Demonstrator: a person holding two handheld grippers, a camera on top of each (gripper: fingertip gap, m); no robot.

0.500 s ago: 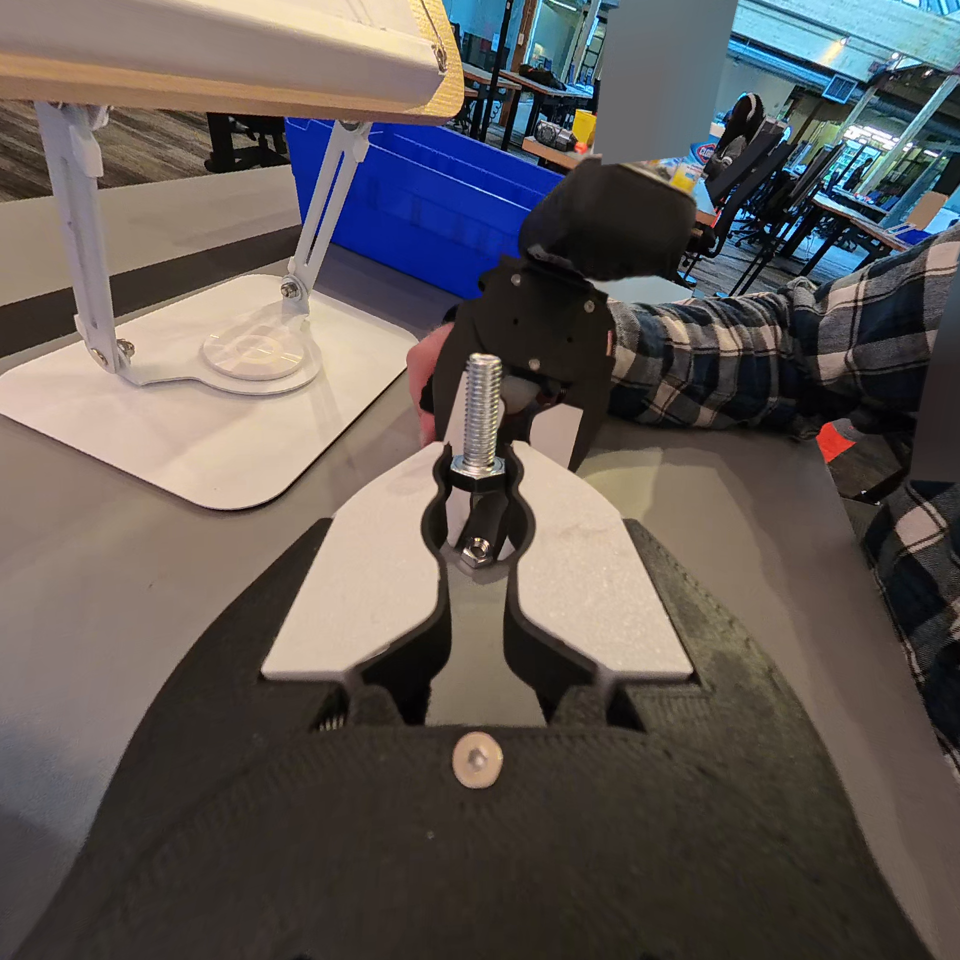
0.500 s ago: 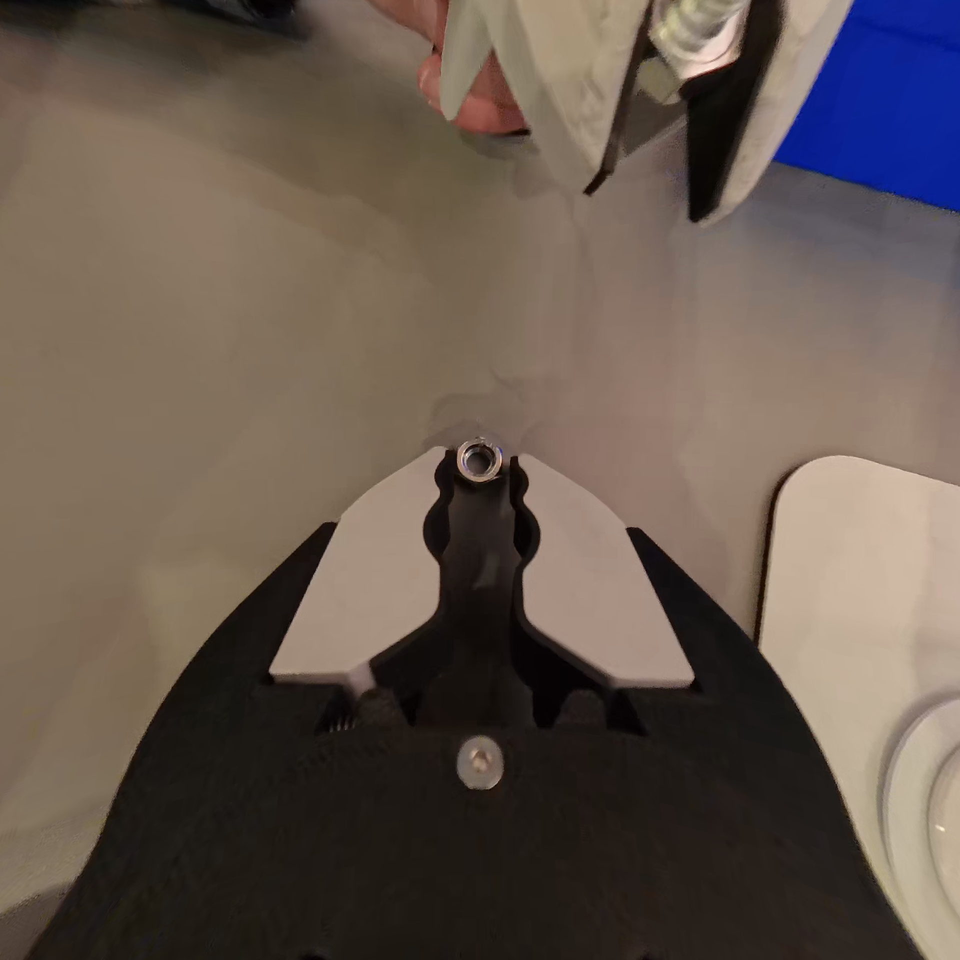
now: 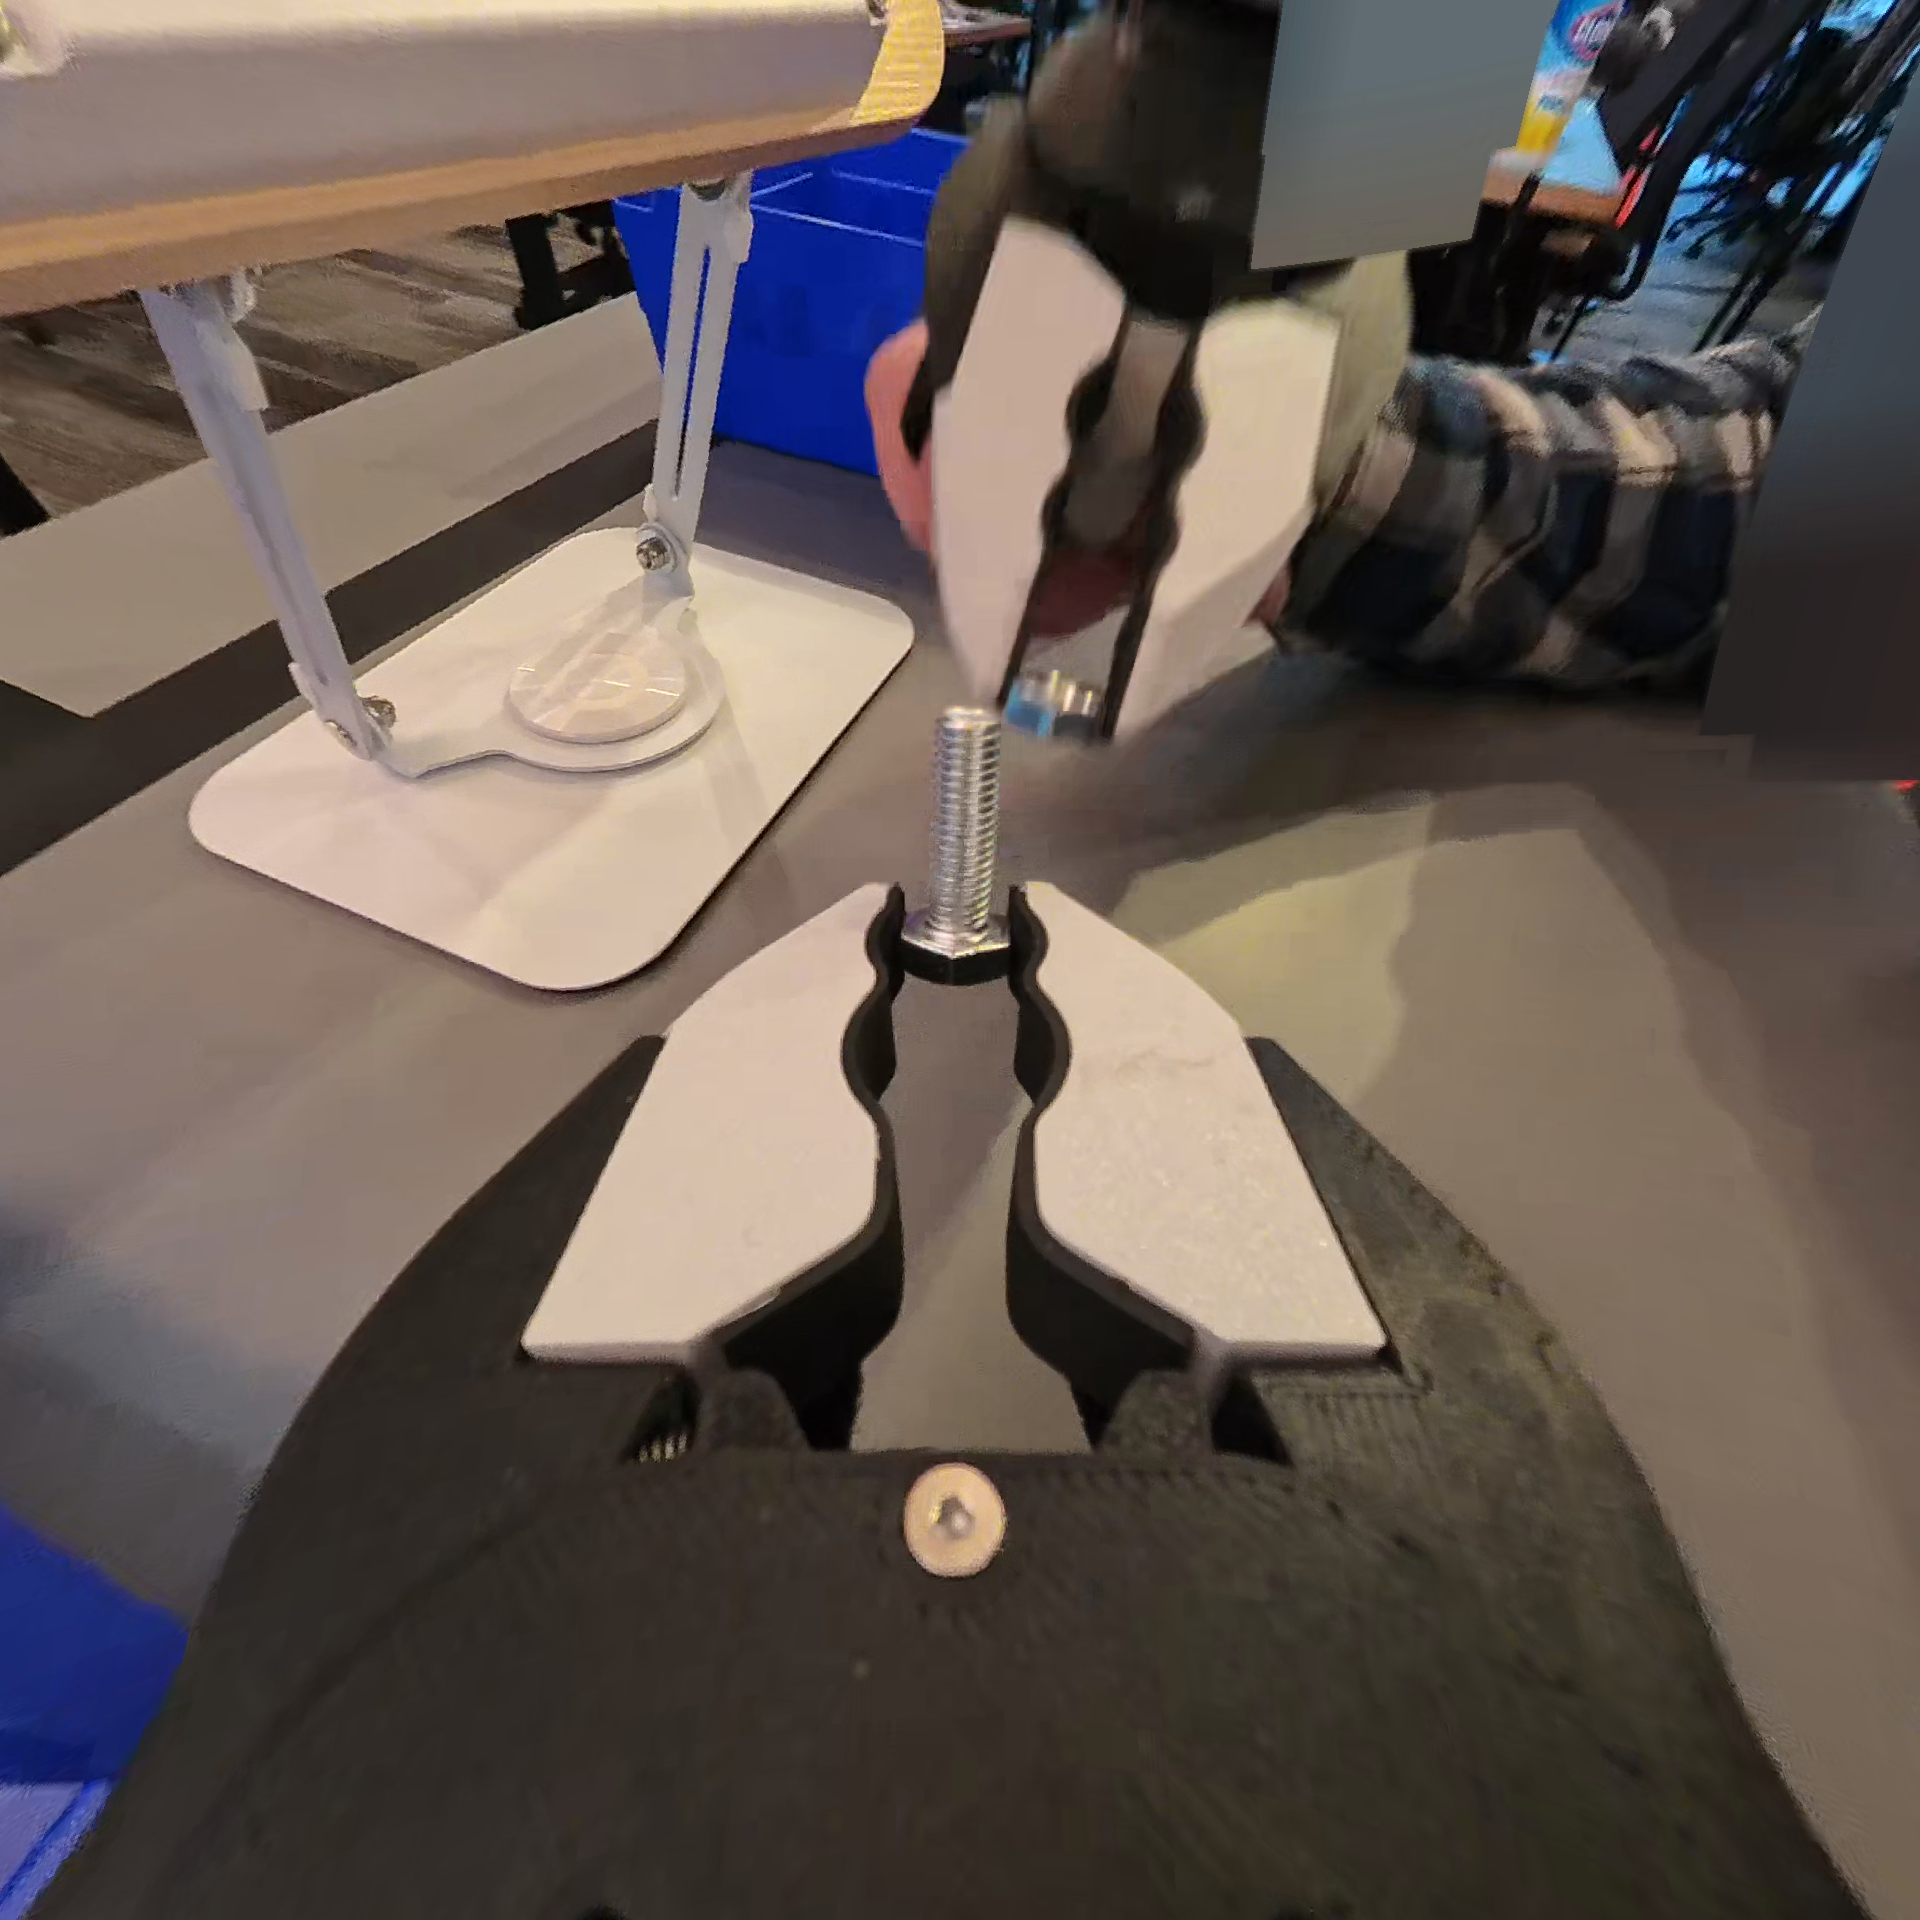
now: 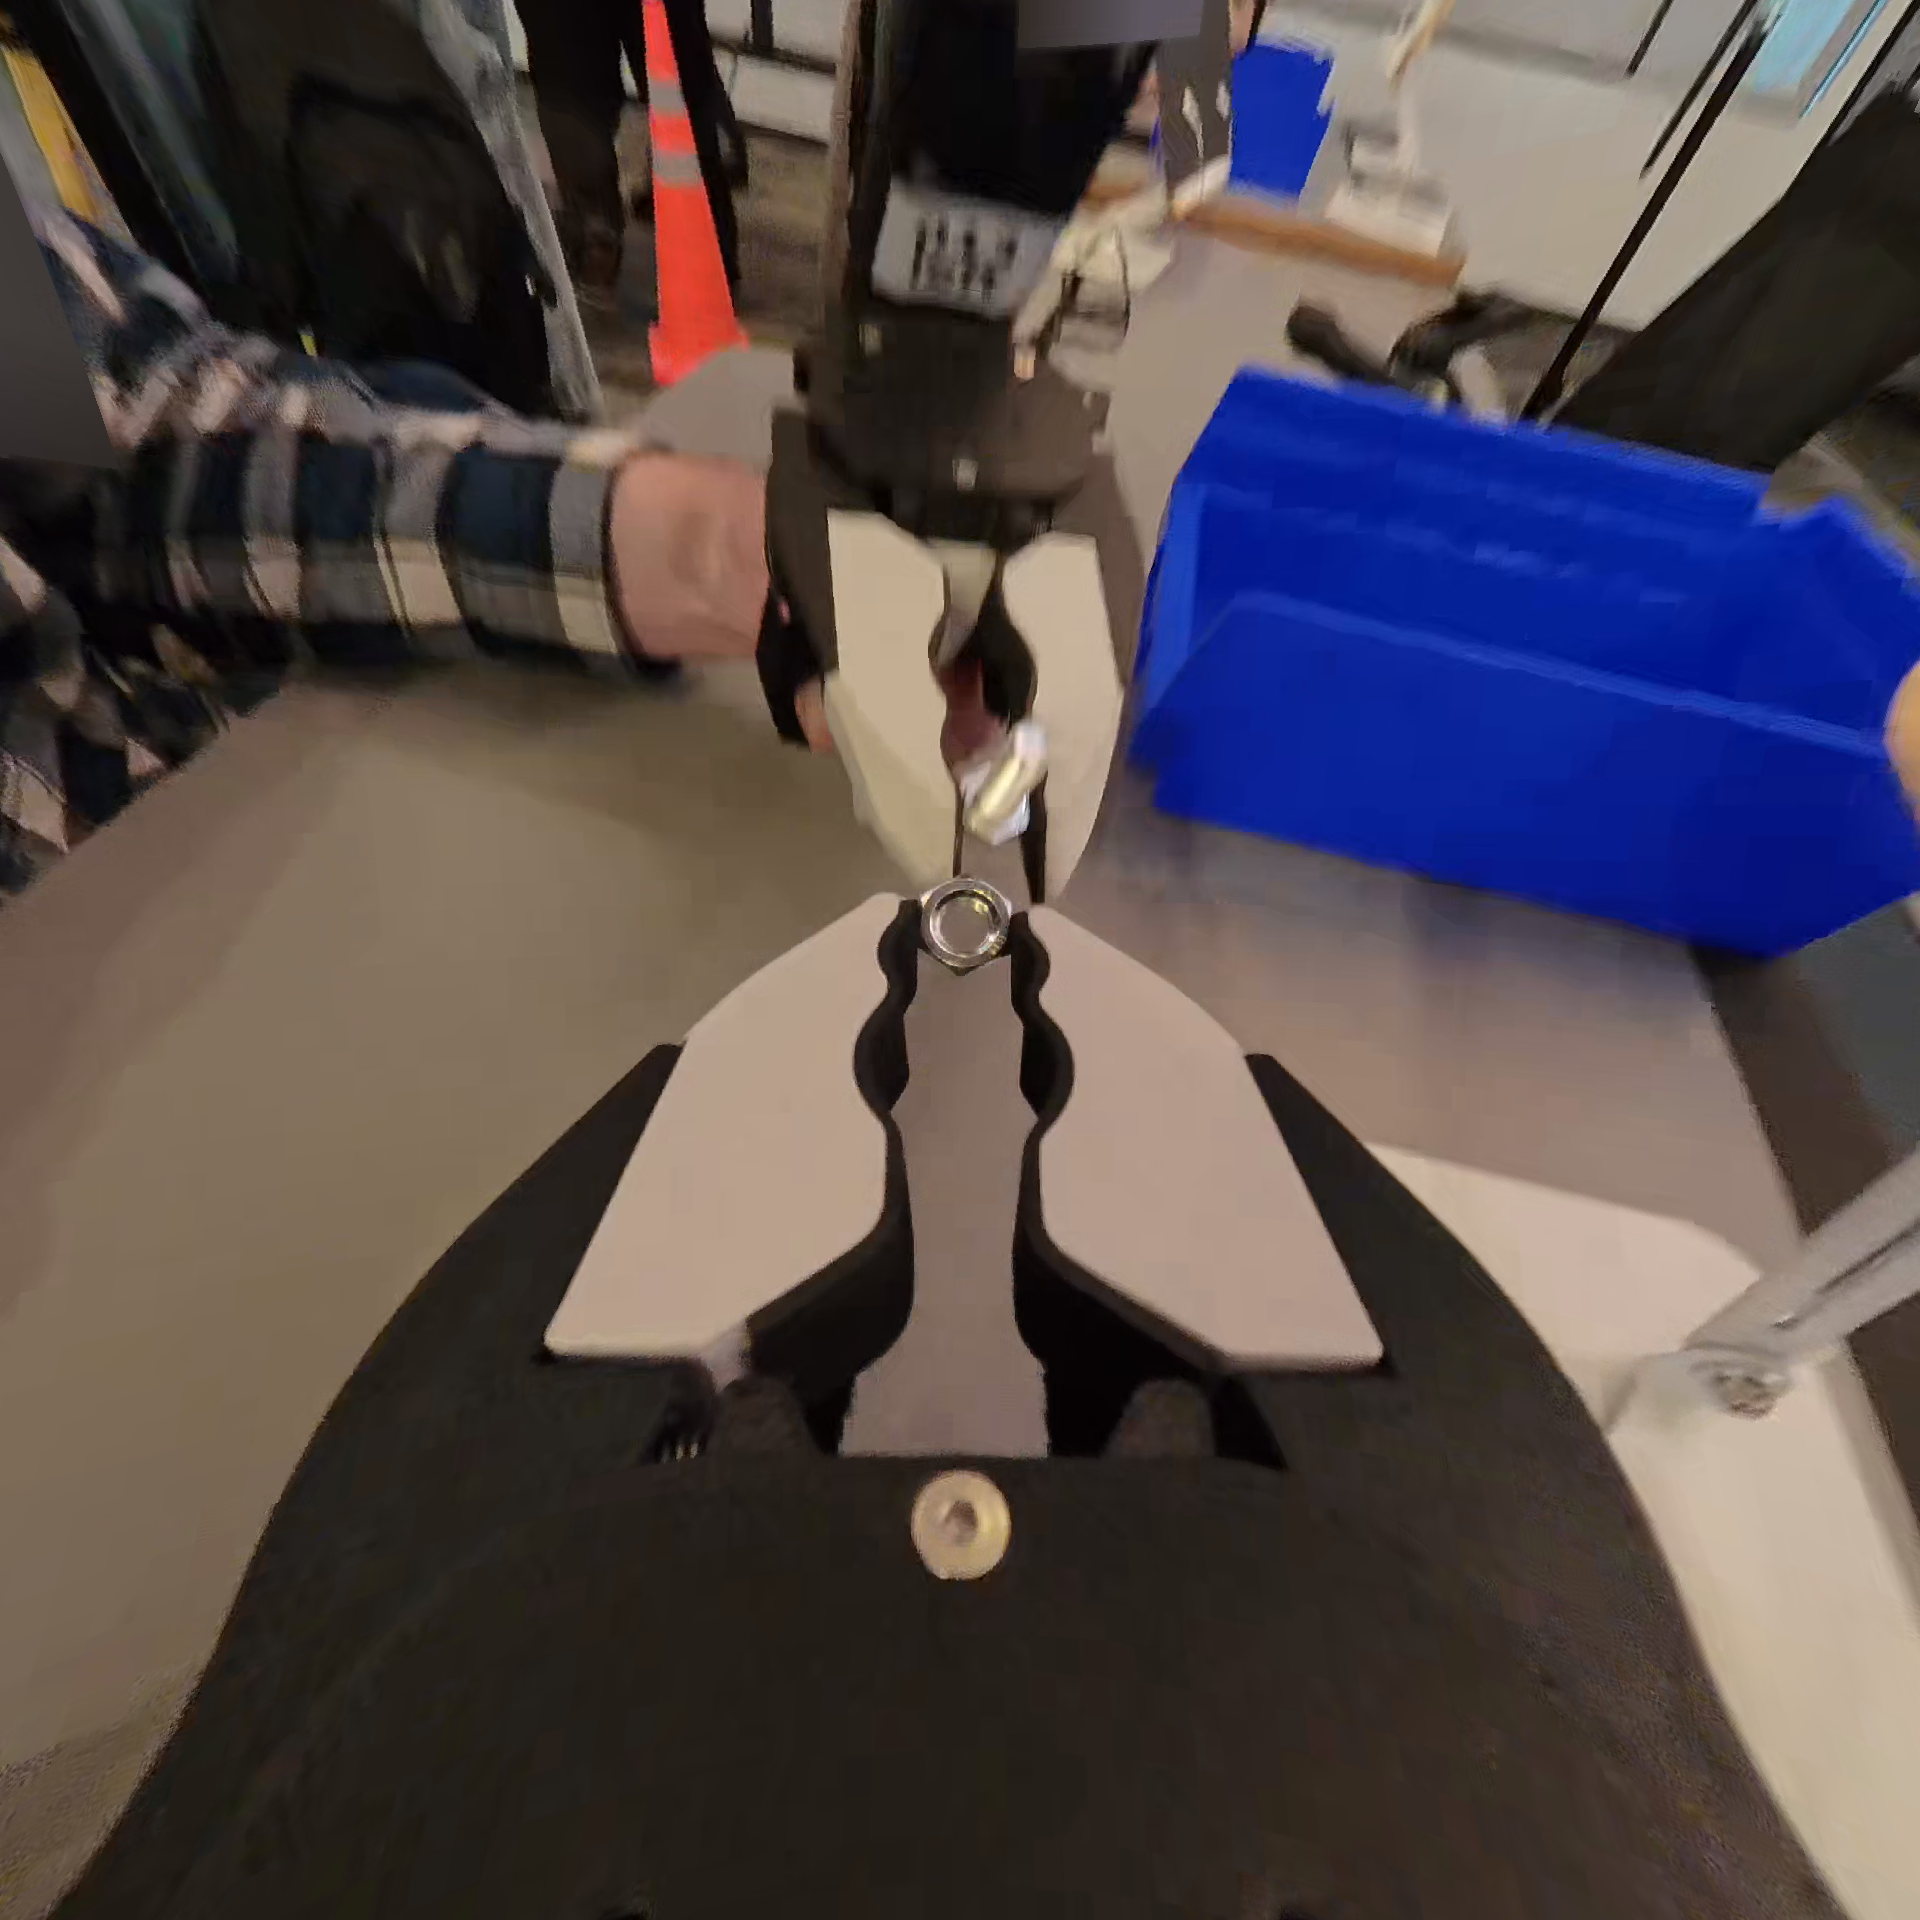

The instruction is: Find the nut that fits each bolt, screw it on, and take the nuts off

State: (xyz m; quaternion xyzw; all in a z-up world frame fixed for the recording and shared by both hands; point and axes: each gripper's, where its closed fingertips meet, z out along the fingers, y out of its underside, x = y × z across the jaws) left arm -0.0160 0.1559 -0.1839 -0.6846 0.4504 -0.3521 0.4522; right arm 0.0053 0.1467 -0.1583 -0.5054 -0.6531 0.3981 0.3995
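Since half a second back, right claw (image 4: 961, 925) has lifted its silver nut (image 4: 966, 923) off the worktop (image 3: 1351, 1039) and swung it up toward the bolt (image 3: 966, 821). Judgement: threading comes next. Left claw (image 3: 954, 935) narrowly parted, clamped on the bolt's hex head, shank upright. Right claw likewise narrow, tips pinching the nut, now just beside the bolt's tip.

Black tongs (image 3: 954, 940), white fingers (image 3: 727, 1164); plaid sleeve (image 4: 312, 540), seemingly flannel.
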